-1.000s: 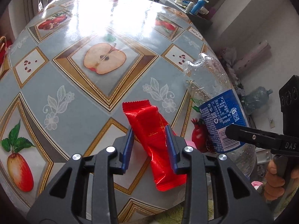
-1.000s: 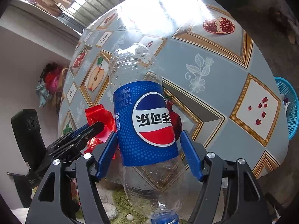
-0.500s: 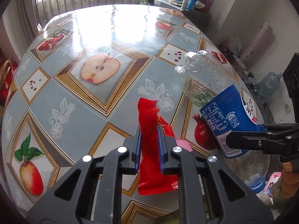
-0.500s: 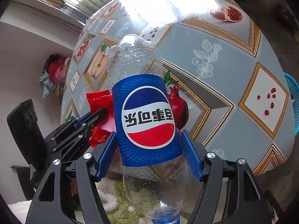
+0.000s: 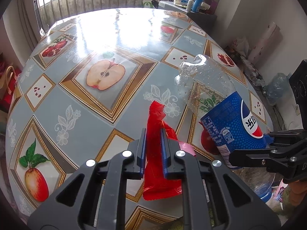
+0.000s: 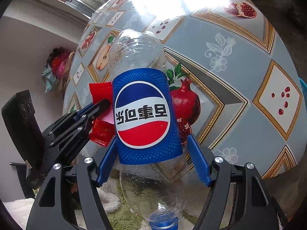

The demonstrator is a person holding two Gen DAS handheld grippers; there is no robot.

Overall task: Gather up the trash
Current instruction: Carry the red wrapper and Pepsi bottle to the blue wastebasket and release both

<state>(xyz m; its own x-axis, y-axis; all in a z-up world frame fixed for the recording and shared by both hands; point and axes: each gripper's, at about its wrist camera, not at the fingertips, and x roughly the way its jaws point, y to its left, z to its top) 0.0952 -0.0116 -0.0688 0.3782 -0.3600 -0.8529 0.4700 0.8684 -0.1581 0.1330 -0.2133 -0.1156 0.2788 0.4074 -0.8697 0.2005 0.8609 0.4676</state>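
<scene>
the red wrapper [image 5: 155,143] is up off the table [image 5: 92,115], pinched between the pads of the left gripper [image 5: 153,153], whose jaws have just been closing on it, so it is squeezed thin and stands up on its edge. just beside the wrapper, on its right in the left view, is the bottle [image 6: 143,113], held upside down in the right gripper [image 6: 151,153], which is clamped on its blue label with the cap [image 6: 163,223] pointing down at the camera. so both bits of trash near the wrapper look picked up, and i think what is left is to carry them to a bin and drop them in. no bin shows for sure; a blue basket [image 6: 304,92] peeks in far from the wrapper, at the right edge of the right view, but it is cut off. a small pink scrap [image 5: 185,146] sits just behind the wrapper, and i cannot tell what it is. the wrapper's lower end hangs over the table's near edge, and the floor below is mostly hidden by the grippers.
</scene>
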